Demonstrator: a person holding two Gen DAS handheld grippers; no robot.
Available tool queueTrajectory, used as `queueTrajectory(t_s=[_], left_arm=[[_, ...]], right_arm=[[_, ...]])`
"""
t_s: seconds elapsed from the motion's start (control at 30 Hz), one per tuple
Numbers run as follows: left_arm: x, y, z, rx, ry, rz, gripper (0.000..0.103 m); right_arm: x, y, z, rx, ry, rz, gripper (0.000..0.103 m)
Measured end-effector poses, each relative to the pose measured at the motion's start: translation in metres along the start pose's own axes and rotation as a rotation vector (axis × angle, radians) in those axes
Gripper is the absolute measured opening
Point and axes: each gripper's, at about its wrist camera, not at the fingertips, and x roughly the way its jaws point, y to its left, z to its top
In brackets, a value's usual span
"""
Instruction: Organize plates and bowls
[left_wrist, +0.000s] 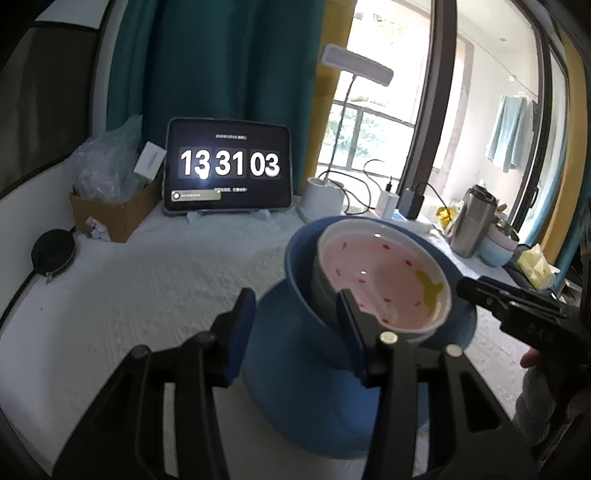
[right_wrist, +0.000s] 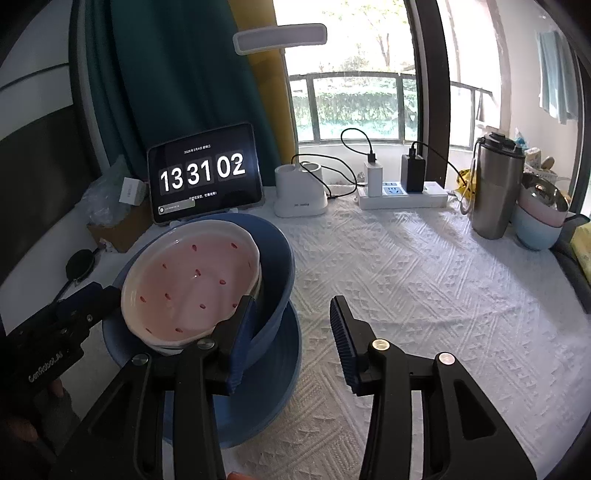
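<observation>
We see a white quilted cloth (right_wrist: 424, 280) by a window (right_wrist: 354, 99), tablet (right_wrist: 205, 173) at eleven o'clock. The pink bowl (right_wrist: 192, 284) sits in a blue bowl (right_wrist: 275, 266) on a plate (right_wrist: 266, 387). Both the left gripper (left_wrist: 295, 332) and the right gripper (right_wrist: 291, 336) are part open, holding nothing.

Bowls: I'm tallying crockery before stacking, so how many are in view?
4: a pink speckled ceramic bowl nested inside a deep blue bowl on the blue plate, and a pink-over-pale-blue stacked pair by the steel tumbler. More may be hidden underneath.

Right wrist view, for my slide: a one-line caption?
Pink bowl nested in blue bowl on blue plate.
</observation>
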Motion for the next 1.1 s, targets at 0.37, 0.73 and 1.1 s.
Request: queueTrajectory(t_s=[0.37,0.73,1.1], left_arm=[[-0.022,-0.02,-0.012,-0.021,-0.047,-0.058,0.052],[-0.046,-0.036,-0.026,-0.029,-0.143,-0.065,0.081],[-0.056,-0.069,-0.041,0.06,-0.178,-0.063,0.091]], right_arm=[[-0.017,-0.006,-0.007,-0.016,-0.037,-0.006,0.054],[-0.035,-0.033,-0.02,0.042,-0.062,-0.07,0.054],[-0.06,-0.044,-0.037,0.013,-0.098,-0.14,0.054]])
